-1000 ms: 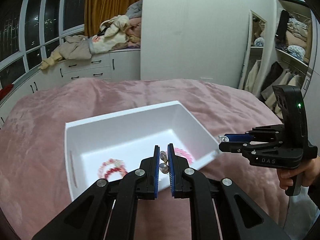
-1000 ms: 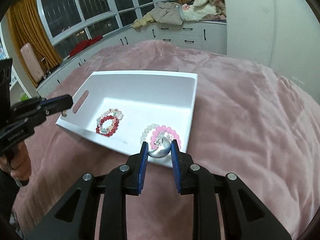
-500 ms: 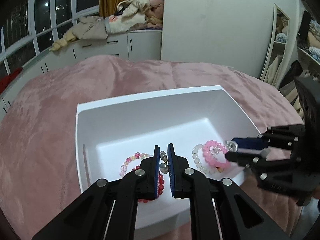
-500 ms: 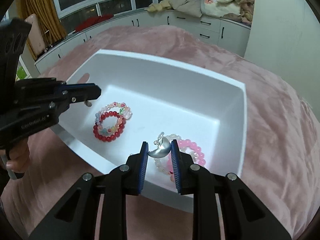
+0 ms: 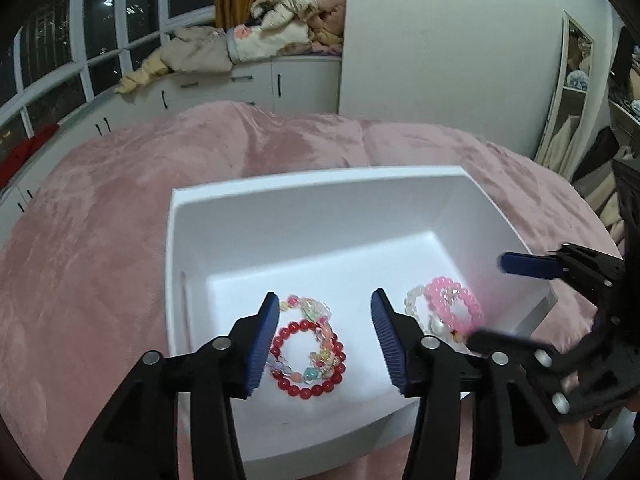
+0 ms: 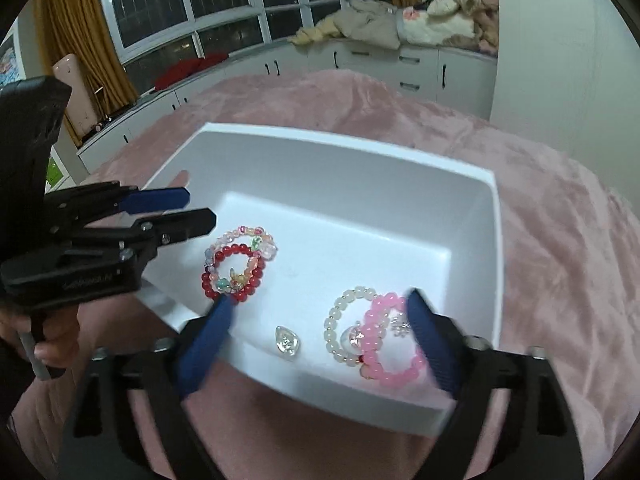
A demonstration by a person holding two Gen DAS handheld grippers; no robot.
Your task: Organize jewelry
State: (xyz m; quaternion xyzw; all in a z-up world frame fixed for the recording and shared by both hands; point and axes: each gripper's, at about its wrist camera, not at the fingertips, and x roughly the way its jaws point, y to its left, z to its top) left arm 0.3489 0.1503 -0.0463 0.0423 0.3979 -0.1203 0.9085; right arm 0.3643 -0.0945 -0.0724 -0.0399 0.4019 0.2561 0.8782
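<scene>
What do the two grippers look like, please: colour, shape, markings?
Both are alike. The left gripper and right gripper are black plastic, each with two angled arms joined by silver bolts, ending in flat fingers lined with ribbed blue pads. Small raised lettering on the left body is unreadable.

Both wrist views close, angled down from near side; share white tray (image 5: pixel 320 208) interior.

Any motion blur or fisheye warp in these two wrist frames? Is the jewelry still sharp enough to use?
Right wrist view: the right gripper, jaws opening, has smeared fingers; the bracelets and silver charm stay sharp. Left wrist view: own fingers crisp, the right gripper at the edge is blurred. Both views bend the white tray rim and window frames; light is dim and indoor, without harsh glare.
</scene>
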